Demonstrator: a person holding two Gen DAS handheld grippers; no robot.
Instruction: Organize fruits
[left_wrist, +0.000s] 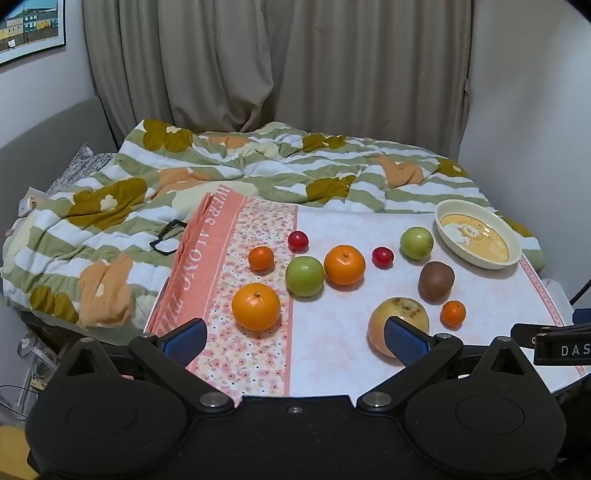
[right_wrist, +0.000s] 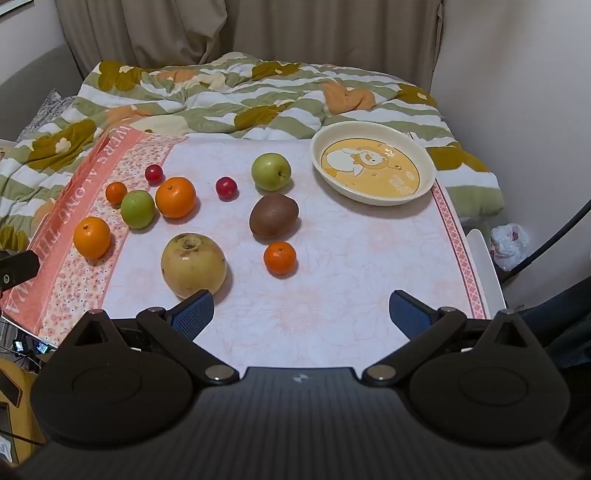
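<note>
Left gripper (left_wrist: 295, 339) sat nearest the lens, blue pads spread wide, nothing between them, hovering over the near edge of the table (left_wrist: 332, 221). Its right pad overlapped the yellow pear-like fruit (left_wrist: 402, 314) in the view; contact couldn't be confirmed from this angle. Right gripper (right_wrist: 301, 314) was likewise wide apart and empty, over bare tablecloth, with its left pad just in front of the same yellow fruit (right_wrist: 194, 266).

Fruit layout on the table:
- large orange (left_wrist: 256, 306) on the floral runner (left_wrist: 255, 221), near left
- green apple (left_wrist: 304, 276) touching or nearly touching the middle orange (left_wrist: 344, 265)
- small mandarin (left_wrist: 261, 258) behind the large orange, red plum (left_wrist: 298, 241) further back
- second red plum (left_wrist: 382, 257) alone mid-table
- second green apple (left_wrist: 416, 243) just beside the cream dish (left_wrist: 443, 214), far right
- kiwi (left_wrist: 436, 280) between that apple and the small mandarin (left_wrist: 453, 314) near right

The dish had a yellow cartoon print and held no fruit. All fruit sat loose on the cloth. Behind the table lay a rumpled striped duvet (left_wrist: 221, 173), with black glasses (left_wrist: 168, 236) on it near the runner's left edge.
</note>
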